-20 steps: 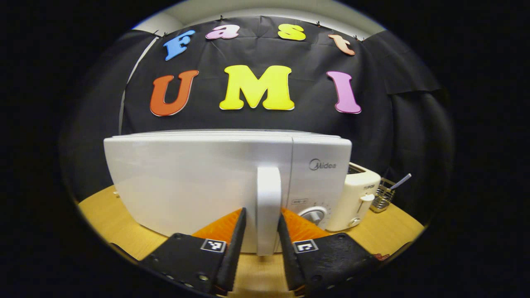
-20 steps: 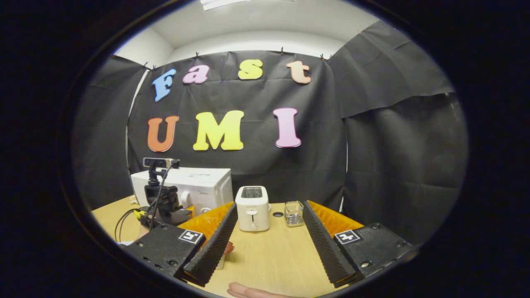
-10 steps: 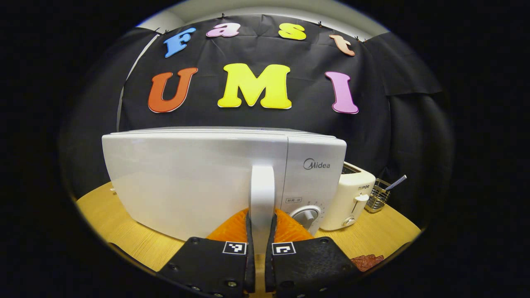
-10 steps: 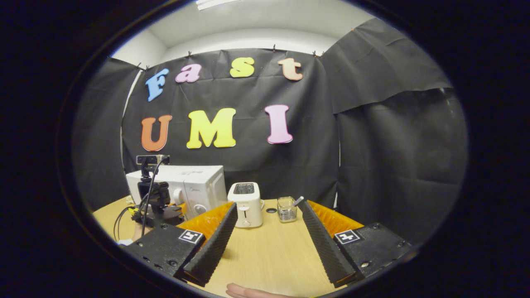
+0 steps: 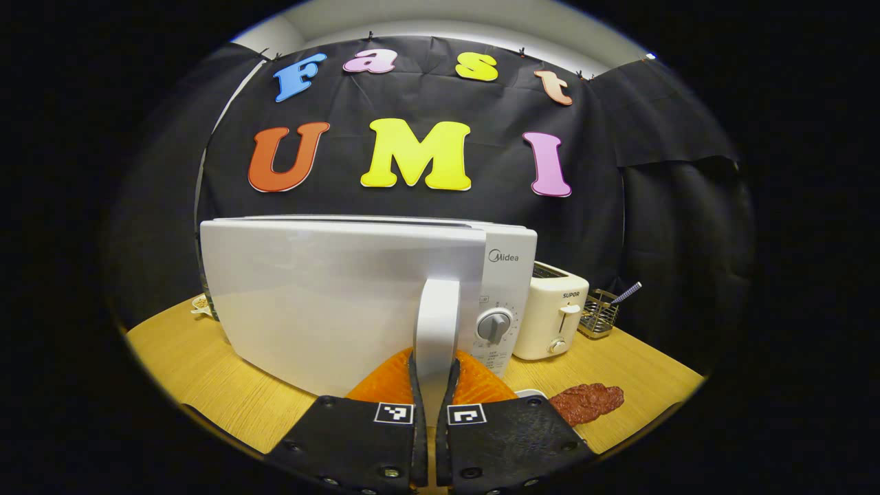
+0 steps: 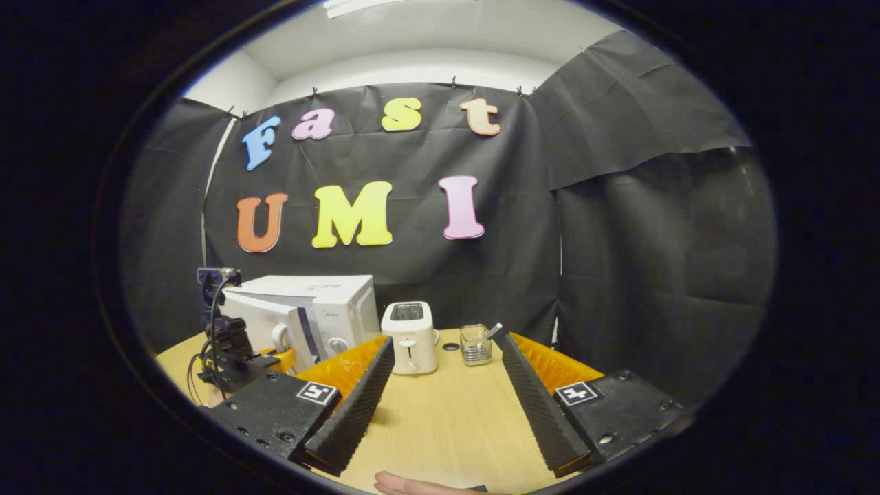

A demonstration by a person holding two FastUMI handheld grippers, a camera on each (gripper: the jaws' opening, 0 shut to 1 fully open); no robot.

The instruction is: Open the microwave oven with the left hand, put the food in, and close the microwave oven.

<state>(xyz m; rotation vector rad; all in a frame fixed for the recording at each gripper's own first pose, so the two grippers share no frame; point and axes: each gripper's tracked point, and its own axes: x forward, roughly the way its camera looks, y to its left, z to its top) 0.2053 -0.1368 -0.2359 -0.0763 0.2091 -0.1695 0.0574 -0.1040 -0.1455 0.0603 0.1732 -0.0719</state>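
The left gripper (image 5: 432, 385) is pinching the white handle (image 5: 436, 323) of the microwave oven (image 5: 344, 295), both fingers pressing its lower end. The door (image 6: 265, 323) is standing ajar — the right gripper view is showing a gap at its handle side, the cavity staying hidden. The food (image 5: 586, 403), a reddish-brown piece, is lying on the counter (image 5: 199, 371) near its front edge, its plate mostly blocked. The right gripper (image 6: 443, 392) is hanging spread over bare counter — 2 fingers well apart, gripping nothing. A toaster (image 6: 411, 337) is sitting beside the oven.
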